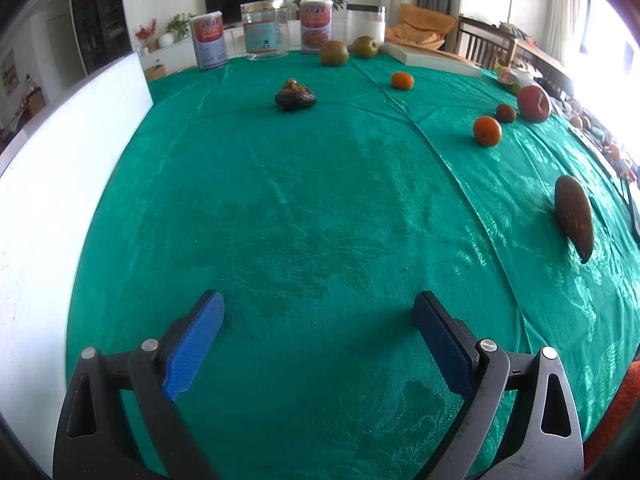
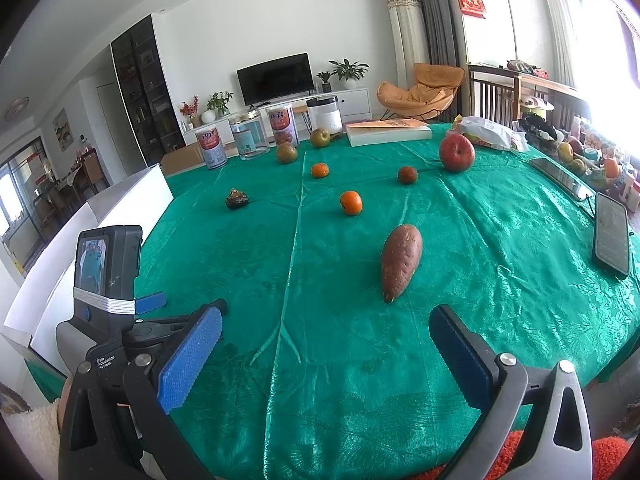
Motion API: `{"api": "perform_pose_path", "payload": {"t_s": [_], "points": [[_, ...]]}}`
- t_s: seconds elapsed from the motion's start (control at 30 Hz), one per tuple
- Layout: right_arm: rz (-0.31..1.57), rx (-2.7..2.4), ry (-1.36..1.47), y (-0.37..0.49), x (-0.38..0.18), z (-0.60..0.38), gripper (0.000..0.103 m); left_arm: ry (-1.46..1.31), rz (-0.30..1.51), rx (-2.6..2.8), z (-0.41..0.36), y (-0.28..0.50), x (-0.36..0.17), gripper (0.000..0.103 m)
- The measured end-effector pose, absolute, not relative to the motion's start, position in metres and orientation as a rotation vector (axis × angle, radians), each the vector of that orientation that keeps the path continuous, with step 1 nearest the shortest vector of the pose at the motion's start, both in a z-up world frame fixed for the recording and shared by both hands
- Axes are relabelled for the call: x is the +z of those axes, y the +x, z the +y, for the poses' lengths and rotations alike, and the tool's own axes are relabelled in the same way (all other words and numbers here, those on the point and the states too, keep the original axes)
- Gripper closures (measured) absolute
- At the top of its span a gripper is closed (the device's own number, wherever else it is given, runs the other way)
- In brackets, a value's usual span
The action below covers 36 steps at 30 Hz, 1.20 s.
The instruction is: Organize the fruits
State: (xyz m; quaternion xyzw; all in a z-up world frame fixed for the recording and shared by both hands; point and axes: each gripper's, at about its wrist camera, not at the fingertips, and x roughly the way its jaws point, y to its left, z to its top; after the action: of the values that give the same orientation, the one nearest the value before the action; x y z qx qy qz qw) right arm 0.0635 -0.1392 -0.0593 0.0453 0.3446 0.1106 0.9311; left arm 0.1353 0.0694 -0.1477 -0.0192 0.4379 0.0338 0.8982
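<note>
Our left tongs [image 1: 318, 344] hang wide apart over bare green cloth [image 1: 304, 216], nothing between the blue pads. Our right tongs [image 2: 326, 354] are just as wide and hold nothing; in the right view the left tool sits low at the left, just beside them.

Nearest the right tongs lies the sweet potato [image 2: 401, 261], straight ahead and slightly right of the gap, its narrow tip pointing back toward us, apart from the pads. From the left tongs the same sweet potato [image 1: 574, 218] is well off to the right.

Farther on the surface we see an orange [image 2: 351, 202], then a dark wrinkled fruit [image 2: 238, 199] to the left, which lies ahead of the left tongs, well apart from them. Past these are a second orange [image 2: 320, 170], a small brown fruit [image 2: 407, 175] and a red apple [image 2: 457, 152] to the right.

At the far edge stand two pears [image 2: 286, 153], two tins [image 2: 210, 148], a clear jar [image 2: 250, 136], a white canister [image 2: 324, 114] and a flat box [image 2: 388, 130]. A phone [image 2: 611, 233] lies at the right edge.
</note>
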Motion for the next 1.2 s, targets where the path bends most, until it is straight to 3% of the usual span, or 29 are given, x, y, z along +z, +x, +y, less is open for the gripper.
{"api": "perform_pose_path", "payload": {"t_s": [0.27, 0.53, 1.2], "points": [[0.712, 0.115, 0.033, 0.064, -0.018, -0.178, 0.000, -0.039, 0.907, 0.070, 0.069, 0.135, -0.148, 0.007], [0.729, 0.199, 0.037, 0.041, -0.059, -0.176, 0.000, -0.039, 0.907, 0.070, 0.069, 0.135, -0.148, 0.006], [0.659, 0.223, -0.027, 0.037, -0.058, -0.163, 0.000, -0.039, 0.906, 0.070, 0.069, 0.135, -0.148, 0.006]]}}
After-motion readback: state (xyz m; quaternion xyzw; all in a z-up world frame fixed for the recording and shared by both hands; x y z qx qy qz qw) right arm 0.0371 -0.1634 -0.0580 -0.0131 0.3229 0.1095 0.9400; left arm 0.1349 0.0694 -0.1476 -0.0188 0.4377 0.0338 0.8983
